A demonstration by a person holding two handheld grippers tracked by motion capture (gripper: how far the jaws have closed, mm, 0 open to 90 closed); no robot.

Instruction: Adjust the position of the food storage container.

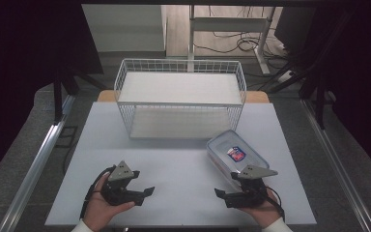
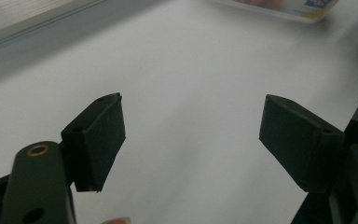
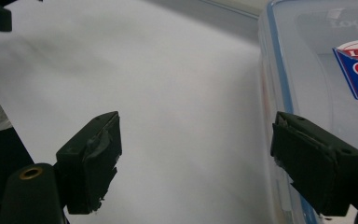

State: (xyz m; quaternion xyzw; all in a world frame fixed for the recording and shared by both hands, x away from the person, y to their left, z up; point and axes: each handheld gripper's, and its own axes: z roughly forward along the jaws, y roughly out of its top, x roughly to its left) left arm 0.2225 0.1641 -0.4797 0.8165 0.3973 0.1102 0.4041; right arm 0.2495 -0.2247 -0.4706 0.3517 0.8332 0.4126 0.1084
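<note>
A clear plastic container (image 1: pixel 236 154) with a blue-rimmed lid and a red-and-blue label lies on the white table (image 1: pixel 174 164), front right. My right gripper (image 1: pixel 226 185) is just in front of it, held in a hand, open and empty, with its jaws pointing left. From the right gripper view, that gripper (image 3: pixel 196 154) has its right pad beside the container (image 3: pixel 317 56) wall. My left gripper (image 1: pixel 143 182) rests front left, open and empty, pointing right. The left gripper view looks between the wide-apart jaws of the left gripper (image 2: pixel 193 140) at bare table, with the container (image 2: pixel 279 7) far off.
A white wire basket (image 1: pixel 181 99) with two shelf levels stands at the back centre of the table. Metal rails (image 1: pixel 38 159) run along both sides of the table. A desk frame and cables lie on the floor beyond.
</note>
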